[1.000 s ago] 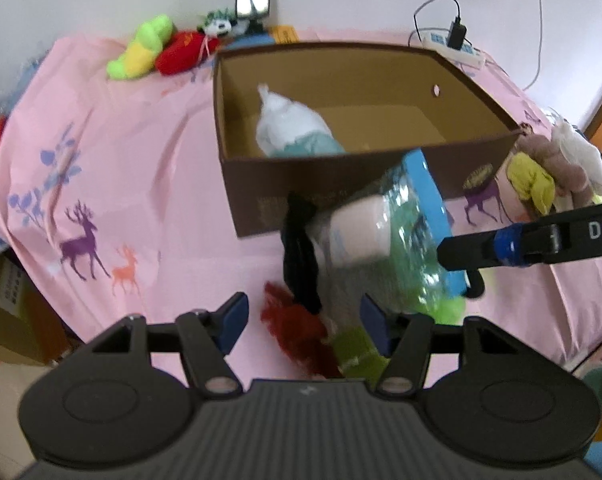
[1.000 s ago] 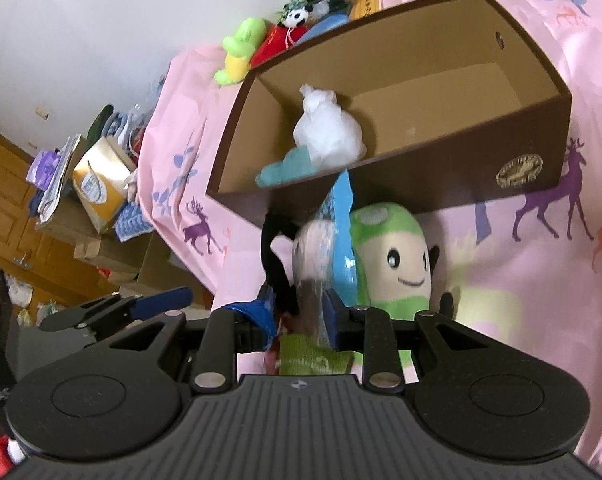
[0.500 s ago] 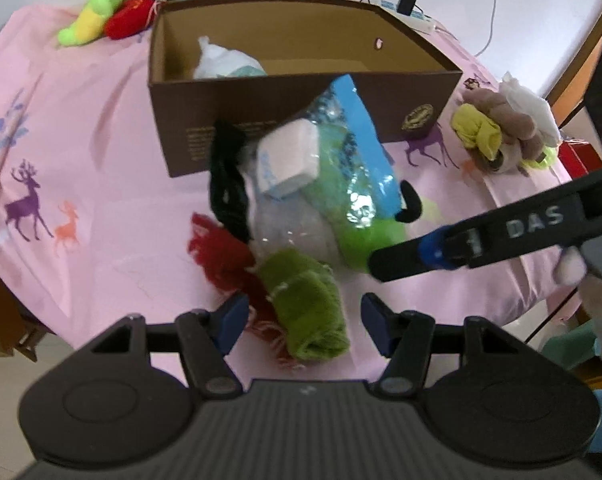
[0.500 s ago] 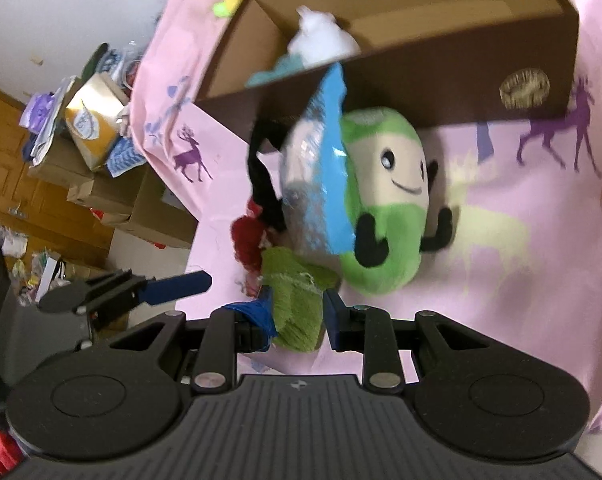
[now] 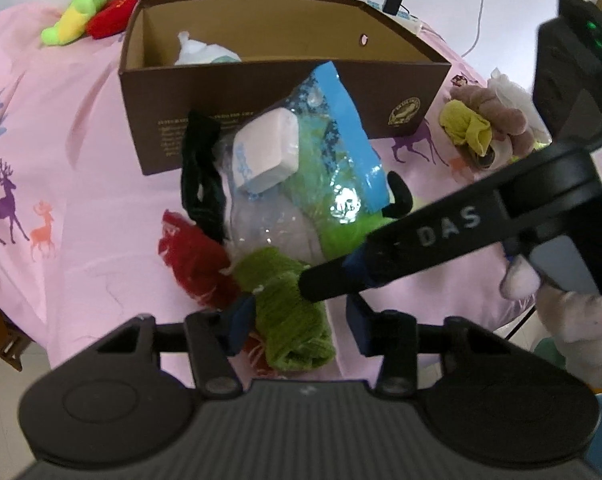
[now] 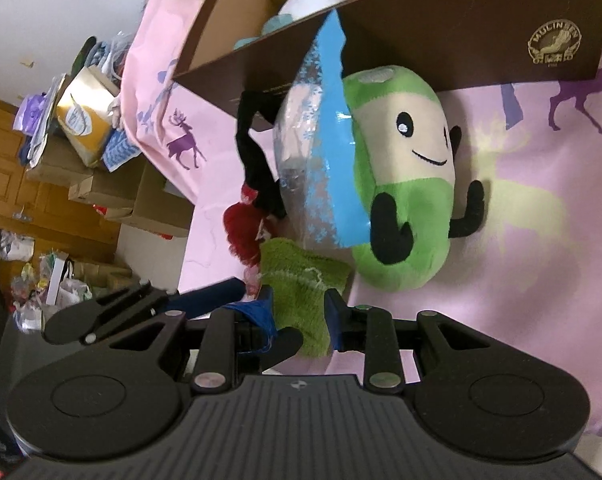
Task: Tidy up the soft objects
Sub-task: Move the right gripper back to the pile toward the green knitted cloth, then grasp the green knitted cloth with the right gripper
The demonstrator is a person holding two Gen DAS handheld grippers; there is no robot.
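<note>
A pink cloth (image 5: 73, 152) covers the table. On it stands the brown box (image 5: 269, 92), a white bag (image 5: 199, 50) inside. Just in front of the box lie a green plush (image 6: 405, 184), a blue-edged plastic pack (image 5: 321, 168), a black strip (image 5: 201, 184), a red knit (image 5: 193, 260) and a green knit roll (image 5: 289, 308). The left gripper (image 5: 297, 322) is closing around the roll, its right pad still apart from it. The right gripper (image 6: 301, 316), narrow, clamps the same roll.

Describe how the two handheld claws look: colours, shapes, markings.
Both are matte black with a ribbed body, two round discs and silver screws. The left claw has dark blue pads. The right claw has blue pads, and white "DAS" lettering shows on its finger in the left view.
</note>
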